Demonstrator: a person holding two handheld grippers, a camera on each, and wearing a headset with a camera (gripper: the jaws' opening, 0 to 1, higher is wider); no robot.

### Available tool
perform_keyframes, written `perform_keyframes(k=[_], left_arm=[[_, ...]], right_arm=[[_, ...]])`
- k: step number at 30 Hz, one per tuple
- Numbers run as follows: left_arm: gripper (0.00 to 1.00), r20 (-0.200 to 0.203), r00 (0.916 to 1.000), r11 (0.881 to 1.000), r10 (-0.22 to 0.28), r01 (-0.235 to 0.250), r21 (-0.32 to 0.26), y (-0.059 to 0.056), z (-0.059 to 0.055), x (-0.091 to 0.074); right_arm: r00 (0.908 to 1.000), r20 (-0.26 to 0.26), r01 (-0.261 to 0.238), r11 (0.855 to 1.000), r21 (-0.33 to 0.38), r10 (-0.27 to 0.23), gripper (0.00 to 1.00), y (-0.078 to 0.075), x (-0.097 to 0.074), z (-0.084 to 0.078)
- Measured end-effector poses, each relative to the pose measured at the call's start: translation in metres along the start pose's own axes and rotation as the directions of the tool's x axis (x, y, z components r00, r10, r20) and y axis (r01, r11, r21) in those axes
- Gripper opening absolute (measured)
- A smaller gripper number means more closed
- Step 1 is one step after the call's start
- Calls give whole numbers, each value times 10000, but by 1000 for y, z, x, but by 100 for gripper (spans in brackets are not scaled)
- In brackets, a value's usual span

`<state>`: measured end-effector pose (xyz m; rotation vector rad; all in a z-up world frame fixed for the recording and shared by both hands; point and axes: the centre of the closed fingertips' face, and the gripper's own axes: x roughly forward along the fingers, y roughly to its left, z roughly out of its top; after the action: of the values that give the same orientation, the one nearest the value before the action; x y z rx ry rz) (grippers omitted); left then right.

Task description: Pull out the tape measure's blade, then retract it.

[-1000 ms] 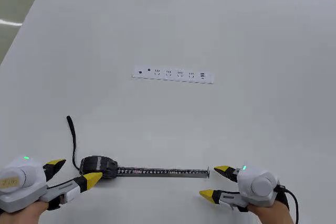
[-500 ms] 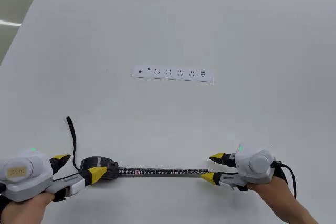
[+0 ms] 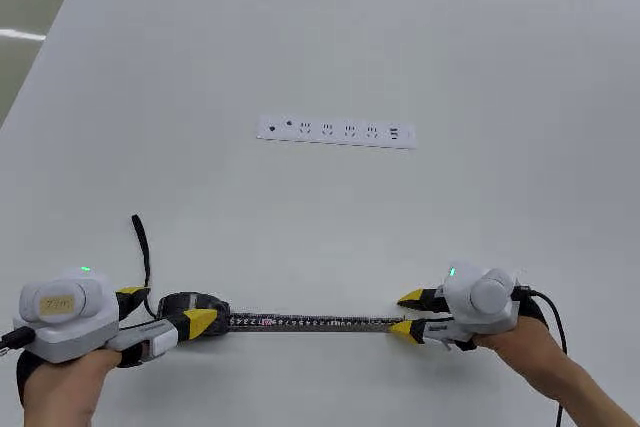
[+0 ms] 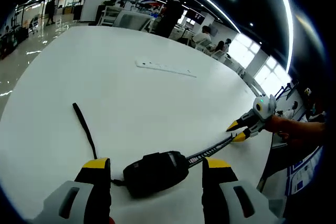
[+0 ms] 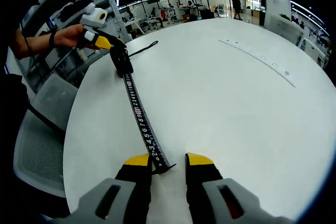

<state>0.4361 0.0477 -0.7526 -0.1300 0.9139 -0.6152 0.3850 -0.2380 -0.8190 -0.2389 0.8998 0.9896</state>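
Observation:
The black tape measure case (image 3: 190, 305) lies on the white table near its front edge, with the blade (image 3: 315, 323) drawn out to the right. My left gripper (image 3: 165, 307) is open and straddles the case (image 4: 156, 171), with a gap on each side. The blade's hooked end (image 5: 163, 167) lies between the yellow fingertips of my right gripper (image 5: 168, 159), which stands open with a narrow gap. In the head view the right gripper (image 3: 406, 313) sits at the blade's right end. The case (image 5: 122, 60) shows far off in the right gripper view.
The case's black wrist strap (image 3: 143, 247) trails away toward the back. A white power strip (image 3: 337, 133) lies across the middle of the table (image 3: 480, 67). The table's rounded edge runs close behind both hands.
My right gripper moved left and forward onto the blade's end and its fingers narrowed. My left gripper slid right until its fingers flank the case.

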Motion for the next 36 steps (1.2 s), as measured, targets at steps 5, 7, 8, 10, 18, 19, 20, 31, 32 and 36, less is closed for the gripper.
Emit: perform_keyframes(k=[5,7,8,10,18,19,20,31,32,36], left_arm=[[68,-87,9999,10000,60,-60,6,2,-1,2],[68,-97,9999,10000,87,-87,8,3,-1,3],[68,-104,9999,9999,109,-109,16,3,-1,3],[67,-135,9998,9999,141,-140,28,3,-1,5],[67,-264,9991,9995,318,-317,58,3,-3,11],[67,-272,9991,9994,334,-334,26,3,-3,11],[67,-275,9990,9994,348,-348,14,3,-3,11],[66,-473,9977,9988,488,-492,-80,2,-7,16],[66,-502,9976,9988,479,-484,-84,1,-7,16],[65,-604,9970,9987,480,-487,-114,0,-11,19]], right_arm=[[9999,-51,-105,9993,-356,103,23,3,2,1],[10000,-61,-61,9989,-473,58,22,3,2,0],[10000,-62,-11,9985,-544,8,22,3,2,0],[9999,-72,72,9971,-756,-78,22,5,2,-1],[9955,543,836,9906,-1086,-780,18,7,2,-3],[9946,629,883,9917,-935,-826,18,8,0,-2],[9947,626,867,9918,-943,-810,18,10,-1,-2],[9972,206,740,9840,-1624,-716,17,11,-1,-4],[9977,149,681,9842,-1633,-665,17,12,-1,-5],[9997,-76,207,9851,-1707,-224,18,14,-6,-11]])
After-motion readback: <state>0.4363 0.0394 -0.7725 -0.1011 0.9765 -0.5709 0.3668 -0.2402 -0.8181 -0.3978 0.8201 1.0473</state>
